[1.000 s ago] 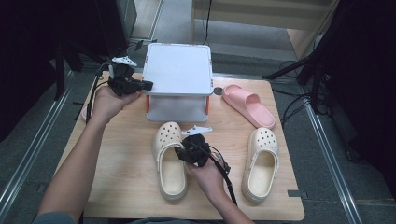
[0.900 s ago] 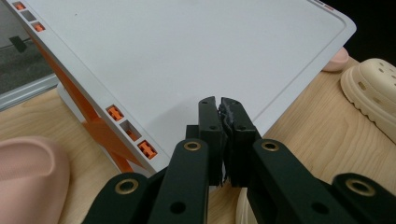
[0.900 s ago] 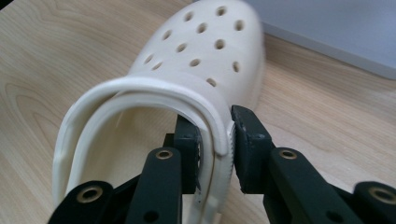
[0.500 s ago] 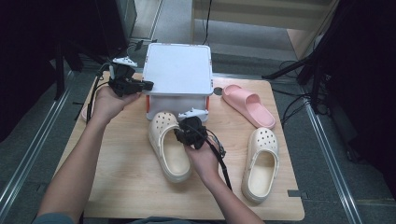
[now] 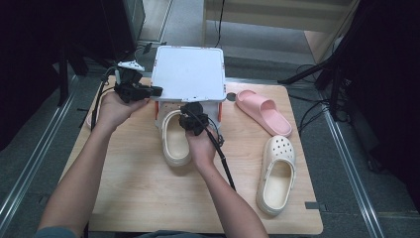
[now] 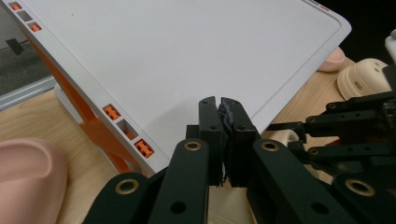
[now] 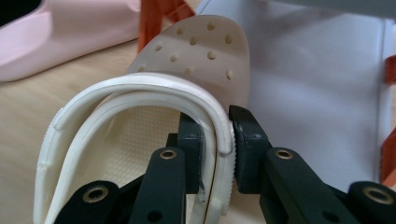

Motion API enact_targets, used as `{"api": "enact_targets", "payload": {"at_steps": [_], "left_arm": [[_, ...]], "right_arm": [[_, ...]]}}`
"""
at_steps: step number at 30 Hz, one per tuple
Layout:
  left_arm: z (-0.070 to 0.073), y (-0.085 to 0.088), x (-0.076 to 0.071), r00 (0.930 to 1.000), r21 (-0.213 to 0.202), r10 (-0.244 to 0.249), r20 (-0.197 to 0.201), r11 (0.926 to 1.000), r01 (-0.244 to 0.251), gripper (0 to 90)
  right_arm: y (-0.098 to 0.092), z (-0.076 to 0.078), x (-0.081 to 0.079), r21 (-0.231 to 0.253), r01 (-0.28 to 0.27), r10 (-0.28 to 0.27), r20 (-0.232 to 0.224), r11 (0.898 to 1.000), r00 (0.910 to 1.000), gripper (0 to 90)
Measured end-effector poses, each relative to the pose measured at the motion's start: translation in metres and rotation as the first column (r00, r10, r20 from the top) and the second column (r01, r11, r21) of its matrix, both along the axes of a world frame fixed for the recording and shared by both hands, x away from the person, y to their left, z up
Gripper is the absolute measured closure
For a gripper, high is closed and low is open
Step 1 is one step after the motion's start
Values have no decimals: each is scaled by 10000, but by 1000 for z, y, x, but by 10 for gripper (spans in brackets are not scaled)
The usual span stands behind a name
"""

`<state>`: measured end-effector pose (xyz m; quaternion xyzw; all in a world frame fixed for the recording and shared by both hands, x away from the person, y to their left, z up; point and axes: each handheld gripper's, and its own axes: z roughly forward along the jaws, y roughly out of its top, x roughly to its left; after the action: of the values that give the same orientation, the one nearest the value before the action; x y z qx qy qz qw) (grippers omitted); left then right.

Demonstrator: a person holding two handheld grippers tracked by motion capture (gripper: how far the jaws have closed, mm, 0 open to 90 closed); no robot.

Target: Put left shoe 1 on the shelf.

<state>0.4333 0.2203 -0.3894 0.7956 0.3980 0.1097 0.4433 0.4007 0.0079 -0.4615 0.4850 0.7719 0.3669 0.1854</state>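
A cream clog [image 5: 174, 141] lies in front of a white box [image 5: 188, 74] with orange frames, its toe [image 7: 205, 51] tucked in at the box's front opening. My right gripper [image 5: 192, 118] is shut on the clog's side rim and strap [image 7: 219, 135], one jaw inside and one outside. Its jaws have just been closing on that rim. My left gripper [image 5: 153, 90] hovers at the box's left edge, over the white lid [image 6: 187, 56]. Its jaws [image 6: 219, 100] are shut with nothing between them.
A second cream clog [image 5: 276, 173] lies at the table's right front. A pink slide [image 5: 262, 111] sits to the right of the box. Something rounded and pink [image 6: 28, 179] lies by my left hand. The wooden table [image 5: 138, 198] has bare room at the front.
My right hand has carried the cream clog away from the table's middle up to the box, so its toe now sits at the box's front. The left hand has stayed put.
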Motion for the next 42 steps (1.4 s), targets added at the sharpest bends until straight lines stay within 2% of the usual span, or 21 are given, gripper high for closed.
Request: {"api": "enact_targets", "payload": {"at_steps": [2, 5, 12, 13, 19, 21, 22, 25, 28, 30, 33, 38, 42], "left_arm": [[0, 0, 0, 10000, -52, -14, 2, 10000, 14, 875], [-1, 1, 0, 10000, -68, -16, -7, 10000, 16, 876], [-1, 1, 0, 10000, -66, -20, 33, 10000, 20, 876], [-1, 1, 0, 10000, -92, -9, 35, 10000, 9, 876], [-1, 1, 0, 10000, -46, 6, 51, 10000, -6, 877], [-1, 0, 0, 10000, -34, 26, 60, 10000, -26, 879], [-1, 0, 0, 10000, -34, 26, 60, 10000, -26, 880], [-1, 0, 0, 10000, -43, 91, 28, 9999, -91, 884], [-1, 0, -1, 9999, -57, 113, -3, 9999, -113, 884], [-1, 0, -1, 9999, -72, 142, 0, 9999, -142, 884], [-1, 0, -1, 9999, -108, 150, -14, 9998, -150, 884], [0, 1, 0, 9998, -108, 156, -149, 9998, -157, 890], [0, -1, -1, 9998, -3, 205, -63, 9998, -205, 892]], "right_arm": [[4, -3, 1, -180, 342, -337, 302, 9993, 9990, 768], [9, -9, 4, -350, 449, -443, 168, 9984, 9989, 764], [5, -9, 5, 232, 220, -217, -124, 9995, 9997, 699], [1, -8, 3, 507, 54, -40, -284, 9987, 9996, 656], [-14, 1, -13, 606, -439, 448, -125, 9972, 9989, 582], [-22, 6, -23, 636, -645, 646, 6, 9959, 9979, 592], [-22, 6, -23, 636, -645, 646, 6, 9959, 9979, 592], [-36, 12, -44, 958, -1058, 1062, 7, 9898, 9943, 678], [-43, 13, -62, 1101, -1535, 1549, -37, 9820, 9879, 771], [-46, 11, -74, 1017, -1857, 1878, -115, 9773, 9821, 844], [-47, 3, -92, 974, -2306, 2341, -263, 9682, 9719, 898], [-46, -19, -116, 845, -2863, 2919, -638, 9544, 9543, 900], [-40, -40, -124, 702, -3246, 3311, -1216, 9432, 9357, 900]]}}
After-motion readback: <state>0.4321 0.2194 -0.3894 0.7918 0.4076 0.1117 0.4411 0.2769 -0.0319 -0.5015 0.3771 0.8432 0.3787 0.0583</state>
